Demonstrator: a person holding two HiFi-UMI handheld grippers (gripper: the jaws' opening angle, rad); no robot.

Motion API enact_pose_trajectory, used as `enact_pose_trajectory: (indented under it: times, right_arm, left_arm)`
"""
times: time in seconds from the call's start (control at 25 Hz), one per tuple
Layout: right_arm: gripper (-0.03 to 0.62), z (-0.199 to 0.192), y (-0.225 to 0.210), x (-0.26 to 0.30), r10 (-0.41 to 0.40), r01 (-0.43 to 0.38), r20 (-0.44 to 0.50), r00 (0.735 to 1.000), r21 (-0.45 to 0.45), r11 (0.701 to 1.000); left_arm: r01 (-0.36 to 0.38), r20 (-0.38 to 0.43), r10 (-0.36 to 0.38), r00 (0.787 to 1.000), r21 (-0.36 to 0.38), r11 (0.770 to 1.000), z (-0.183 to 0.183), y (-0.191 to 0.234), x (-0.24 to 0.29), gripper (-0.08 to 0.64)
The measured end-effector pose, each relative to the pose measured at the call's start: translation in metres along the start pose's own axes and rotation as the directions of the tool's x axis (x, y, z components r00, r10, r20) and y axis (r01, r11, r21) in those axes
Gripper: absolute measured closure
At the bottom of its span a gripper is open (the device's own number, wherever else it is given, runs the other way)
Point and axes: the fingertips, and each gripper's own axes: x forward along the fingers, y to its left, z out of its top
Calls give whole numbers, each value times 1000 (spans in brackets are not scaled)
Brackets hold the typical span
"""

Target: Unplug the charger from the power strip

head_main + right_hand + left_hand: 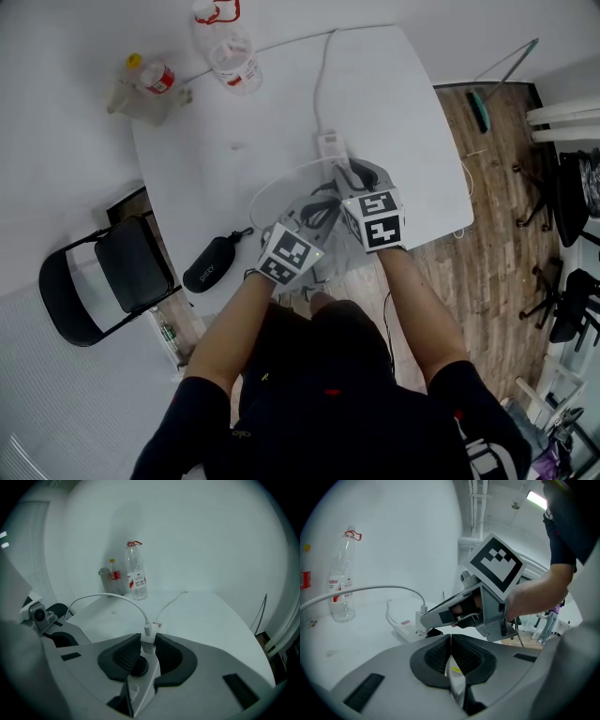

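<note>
A white power strip [330, 145] lies on the white table [412, 122], and its far end [157, 626] shows just past my right jaws. A white charger [148, 645] stands on the strip, with its cable [108, 596] arching off to the left. My right gripper [147, 638] is shut on the charger, one pad against each side. My left gripper [451, 637] sits nearer the table's front edge, shut on a white piece with a yellow label that looks like the strip's near end. The right gripper [440, 616] reaches across just ahead of it.
A clear bottle [230, 52] and a small red-labelled bottle [155, 75] stand at the table's far side. A black case [211, 262] lies at the front left corner. A black chair [112, 277] stands to the left, and wooden floor lies to the right.
</note>
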Motion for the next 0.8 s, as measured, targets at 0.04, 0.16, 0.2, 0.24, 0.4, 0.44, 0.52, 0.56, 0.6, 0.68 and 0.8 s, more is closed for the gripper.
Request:
enact_pose_trajectory:
  times: [0.04, 0.16, 0.2, 0.24, 0.4, 0.44, 0.52, 0.56, 0.6, 0.68, 0.8]
  right_arm:
    - [485, 0, 0, -1, -4, 4, 3, 1000, 5, 1000]
    - [486, 5, -2, -5, -12, 11, 25, 1000, 23, 1000]
    - [490, 9, -2, -8, -14, 13, 38, 999, 29, 999]
    - [492, 14, -2, -12, -17, 15, 51, 999, 37, 999]
    - [492, 34, -3, -30, -21, 15, 96, 995, 63, 998]
    - [492, 38, -3, -35, -21, 15, 108, 994, 63, 998]
    - [492, 46, -1, -47, -19, 10, 137, 990, 71, 997]
    - [492, 51, 0, -55, -18, 5, 154, 988, 80, 997]
    - [492, 55, 1, -63, -18, 2, 172, 985, 90, 996]
    - [492, 64, 5, -83, -23, 1, 207, 978, 107, 994]
    - [492, 78, 15, -111, -32, 5, 251, 968, 107, 994]
  left_arm:
    - [0, -1, 0, 1000, 0, 1000, 0, 0, 0, 535]
    - [0, -5, 0, 1000, -6, 1000, -1, 1, 0, 535]
    - [1, -9, -1, 1000, -8, 1000, -1, 1, 1, 535]
    - [2, -15, -2, 1000, -8, 1000, -1, 0, 1, 535]
    - [-8, -12, 8, 1000, 1, 1000, 7, -1, -3, 535]
    - [-14, 2, 14, 1000, 2, 1000, 12, -1, -7, 535]
    - [-34, 31, 34, 999, 3, 999, 25, 1, -18, 535]
    - [-47, 45, 46, 998, 4, 999, 32, 1, -25, 535]
    - [-57, 59, 57, 997, 5, 998, 40, 0, -33, 535]
    - [-63, 95, 61, 994, 9, 998, 58, -10, -55, 535]
    - [-40, 166, 34, 985, 33, 999, 88, -31, -95, 535]
